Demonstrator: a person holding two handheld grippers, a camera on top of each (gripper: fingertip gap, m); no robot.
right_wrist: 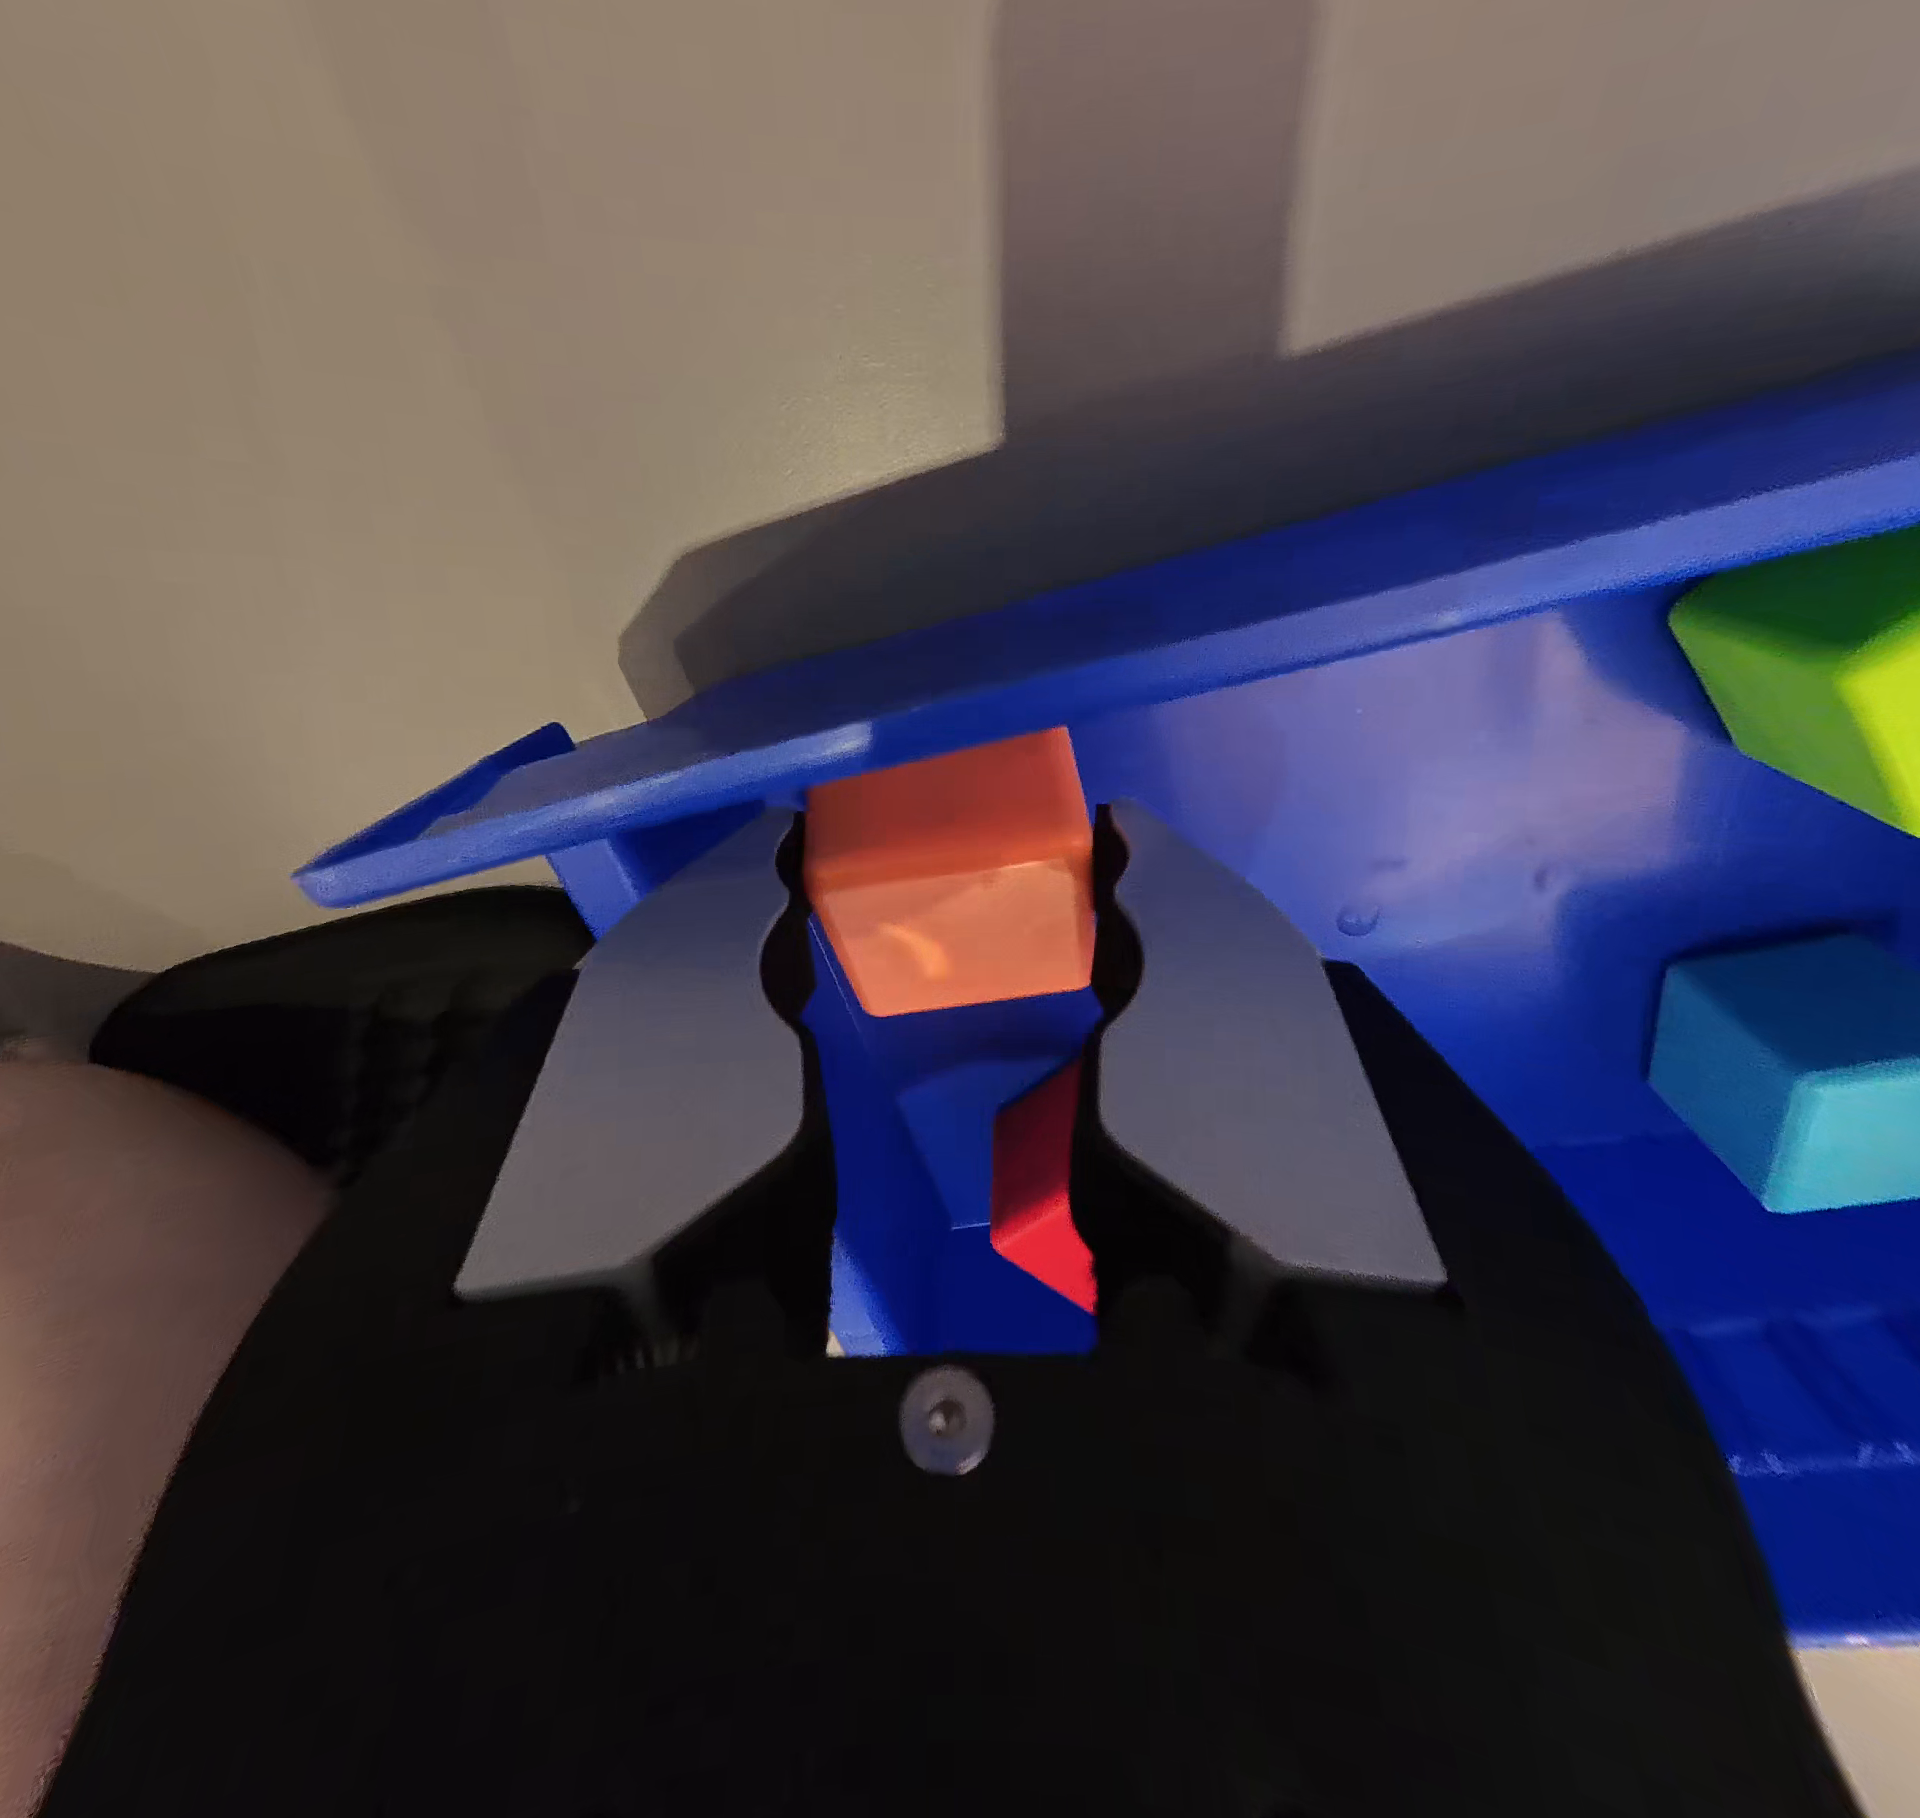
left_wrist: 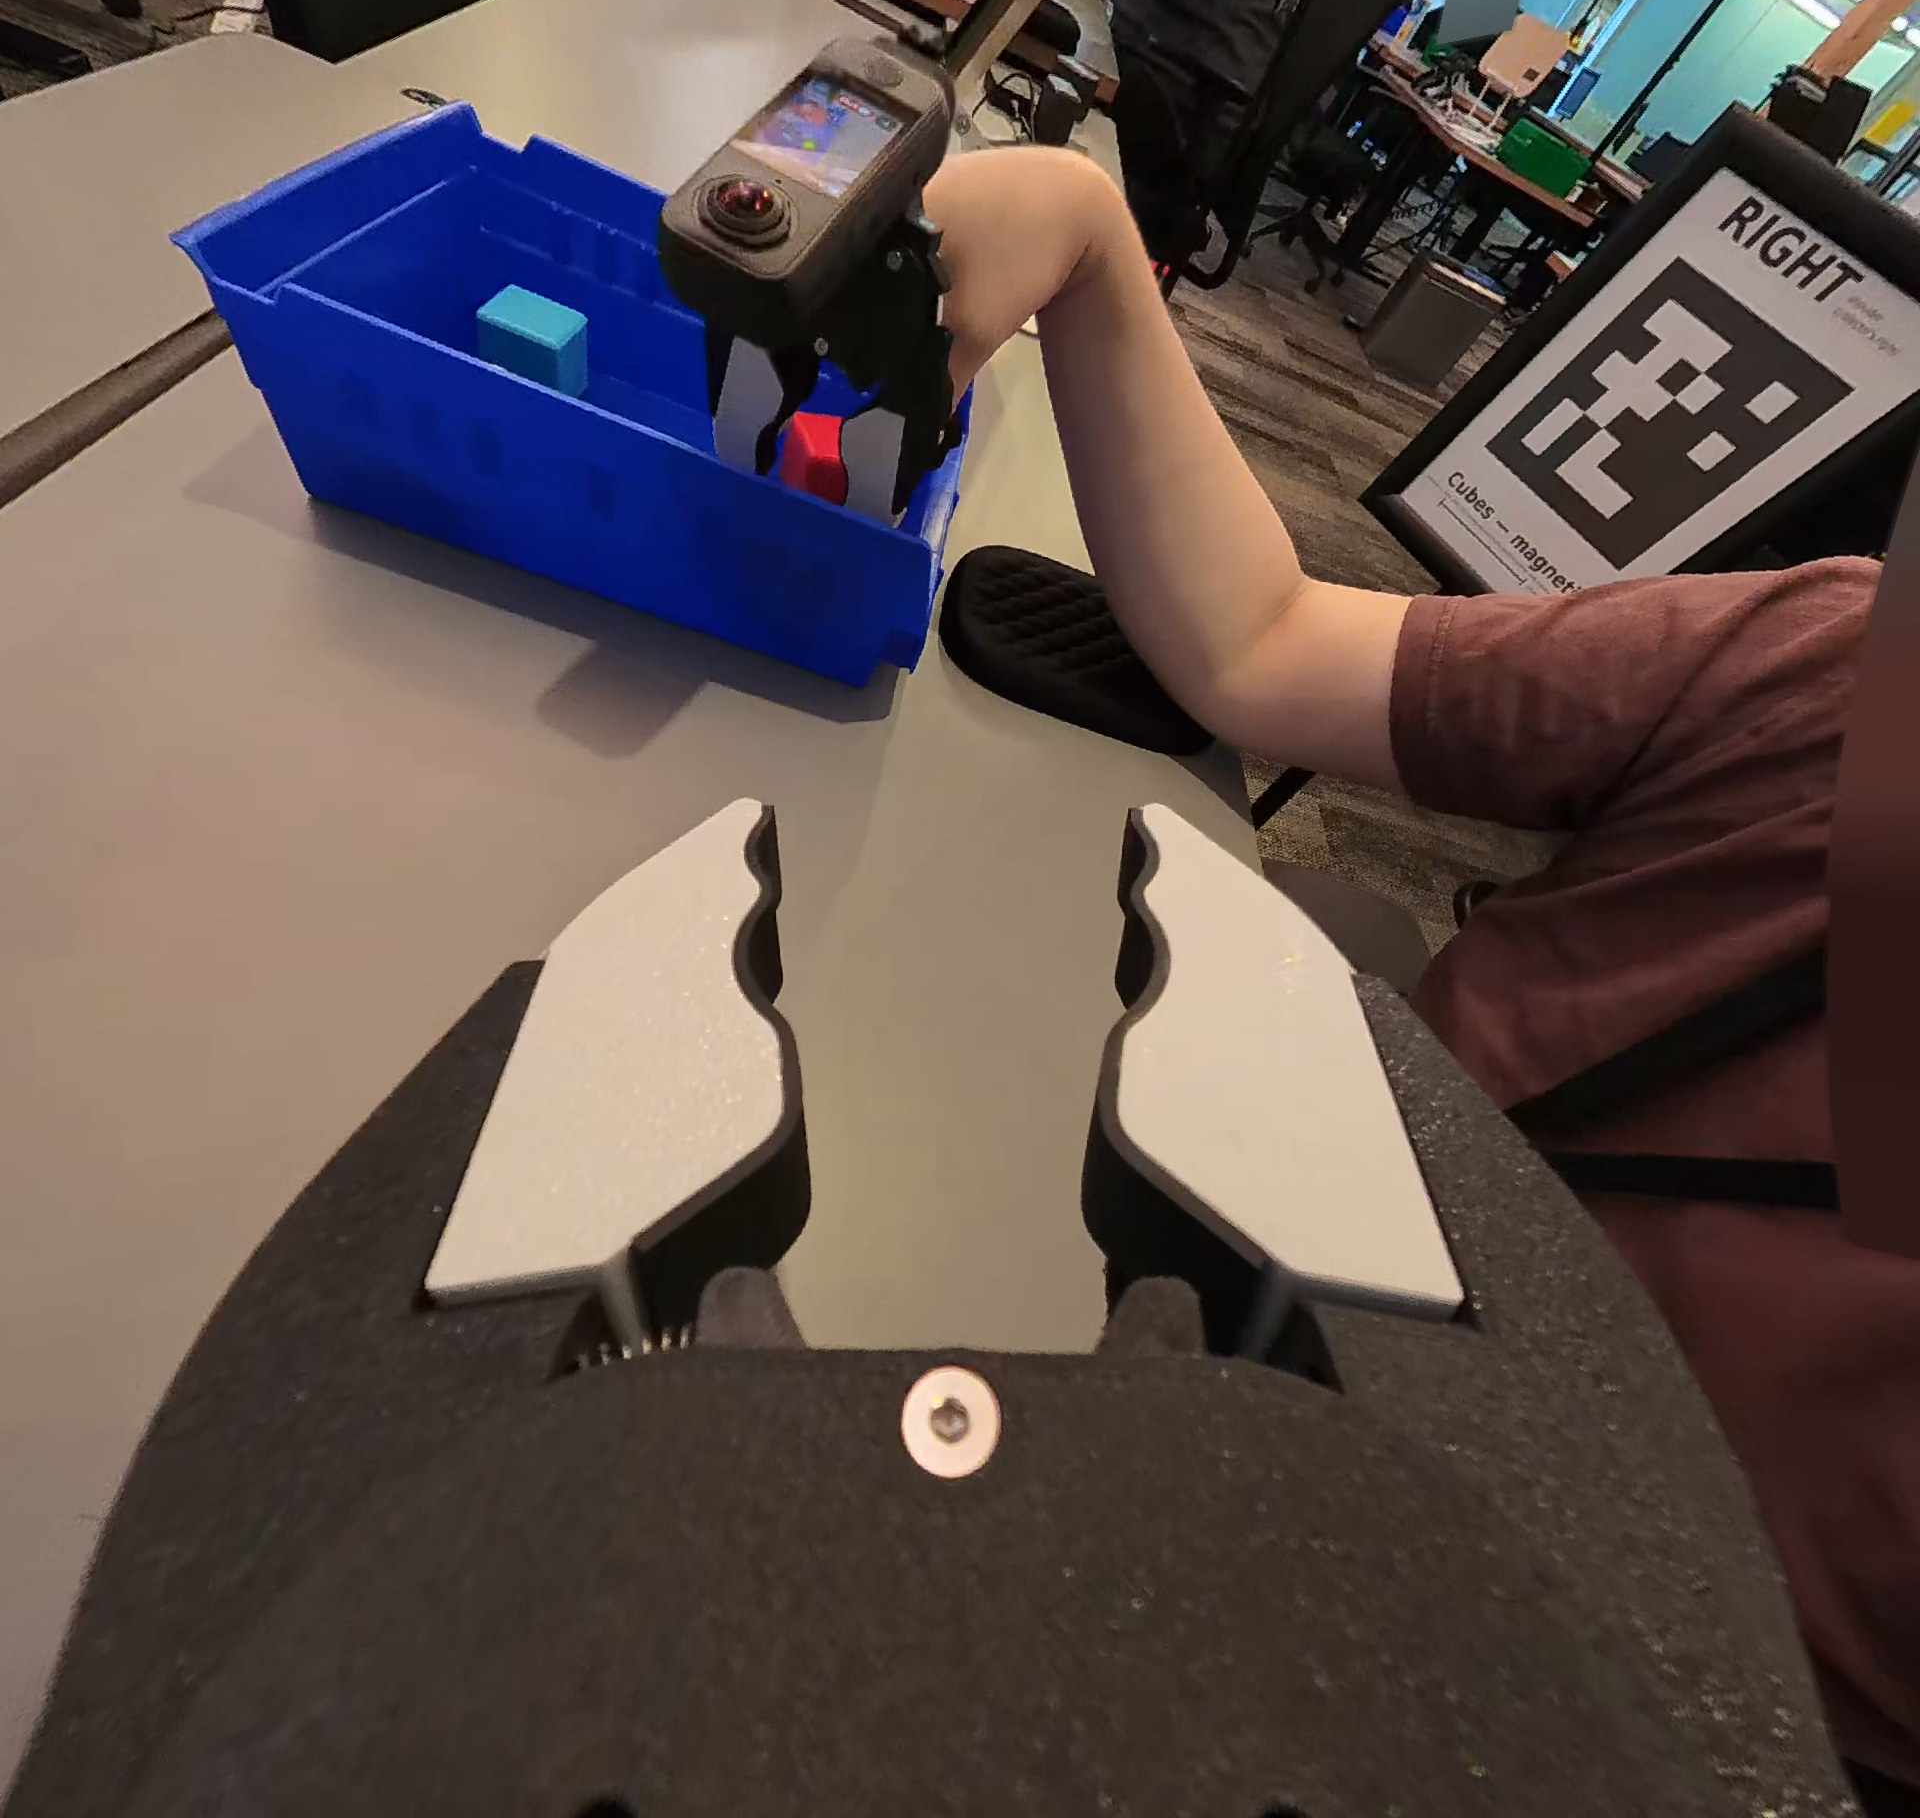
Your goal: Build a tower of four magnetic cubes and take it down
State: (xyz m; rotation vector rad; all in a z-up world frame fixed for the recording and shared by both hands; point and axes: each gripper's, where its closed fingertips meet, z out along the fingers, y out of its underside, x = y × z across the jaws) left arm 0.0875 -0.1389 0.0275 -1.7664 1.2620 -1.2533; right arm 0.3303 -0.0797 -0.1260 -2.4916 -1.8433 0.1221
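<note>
My left gripper [left_wrist: 951, 833] is open and empty, low over the grey table [left_wrist: 260, 833]. A blue bin [left_wrist: 582, 511] stands ahead of it. My right gripper [left_wrist: 821, 490] reaches down into the bin's near right corner, with a red cube [left_wrist: 810, 449] showing between its fingers. In the right wrist view, the right gripper [right_wrist: 945, 833] is closed against both sides of an orange cube [right_wrist: 945, 895] by the bin's rim [right_wrist: 1247, 605]. A red cube [right_wrist: 1039, 1207] lies lower down, next to the right finger. A teal cube [left_wrist: 535, 334] [right_wrist: 1787, 1082] and a green cube [right_wrist: 1818, 667] rest in the bin.
A black wrist pad [left_wrist: 1049, 636] lies on the table right of the bin. A person's bare forearm [left_wrist: 1174, 480] reaches across to the right gripper. A framed sign with a black and white marker [left_wrist: 1662, 397] stands at the right. Chairs and desks fill the background.
</note>
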